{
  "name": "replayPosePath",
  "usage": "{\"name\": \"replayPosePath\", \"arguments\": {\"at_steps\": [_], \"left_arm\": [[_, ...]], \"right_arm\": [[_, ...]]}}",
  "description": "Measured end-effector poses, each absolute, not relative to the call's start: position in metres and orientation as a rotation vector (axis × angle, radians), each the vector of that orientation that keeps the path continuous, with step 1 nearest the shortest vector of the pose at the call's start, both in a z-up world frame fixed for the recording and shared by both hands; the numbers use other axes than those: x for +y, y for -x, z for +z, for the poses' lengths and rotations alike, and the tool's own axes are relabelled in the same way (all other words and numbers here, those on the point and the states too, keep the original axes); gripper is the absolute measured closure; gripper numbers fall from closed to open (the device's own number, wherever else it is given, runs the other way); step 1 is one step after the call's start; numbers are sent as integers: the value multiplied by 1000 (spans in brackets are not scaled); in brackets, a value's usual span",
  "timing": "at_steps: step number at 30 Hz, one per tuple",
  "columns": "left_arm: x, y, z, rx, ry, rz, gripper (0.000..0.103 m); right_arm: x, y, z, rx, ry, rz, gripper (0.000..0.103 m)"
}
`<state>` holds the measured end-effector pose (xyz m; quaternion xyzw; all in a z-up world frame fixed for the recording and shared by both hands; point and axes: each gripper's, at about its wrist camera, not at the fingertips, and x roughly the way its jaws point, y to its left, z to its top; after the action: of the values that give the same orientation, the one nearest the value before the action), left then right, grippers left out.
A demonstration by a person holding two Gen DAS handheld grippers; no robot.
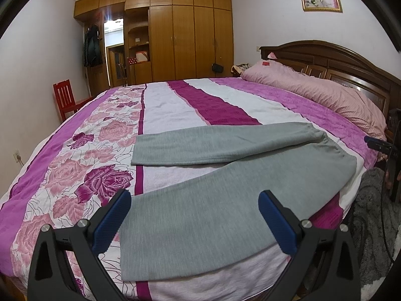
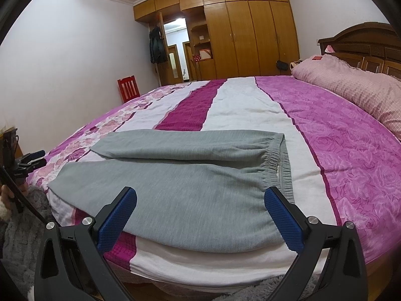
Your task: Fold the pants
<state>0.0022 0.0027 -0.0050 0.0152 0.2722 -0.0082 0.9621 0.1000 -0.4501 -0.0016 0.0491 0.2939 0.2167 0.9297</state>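
Grey pants (image 1: 213,200) lie flat on the bed, legs spread in a V, waistband to the right. In the left wrist view my left gripper (image 1: 196,198) is open, hovering over the cuff end of the near leg, holding nothing. The far leg (image 1: 200,145) stretches left. In the right wrist view the pants (image 2: 175,188) fill the front; the elastic waistband (image 2: 275,165) is at right. My right gripper (image 2: 200,195) is open and empty above the hip part, its right finger (image 2: 283,215) next to the waistband.
The bed has a purple, white and floral cover (image 1: 100,150). A pink pillow (image 1: 325,92) and dark headboard (image 1: 338,60) are at right. A red chair (image 1: 66,97) and wooden wardrobe (image 1: 190,40) stand behind. The bed's front edge (image 2: 213,266) is just below my right gripper.
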Motion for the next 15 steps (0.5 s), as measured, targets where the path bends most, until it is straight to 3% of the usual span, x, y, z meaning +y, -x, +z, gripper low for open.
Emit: {"name": "replayPosePath", "arguments": {"at_steps": [15], "left_arm": [[0, 0, -3, 548, -30, -17, 0]], "right_arm": [[-451, -100, 1, 607, -85, 442, 0]]}}
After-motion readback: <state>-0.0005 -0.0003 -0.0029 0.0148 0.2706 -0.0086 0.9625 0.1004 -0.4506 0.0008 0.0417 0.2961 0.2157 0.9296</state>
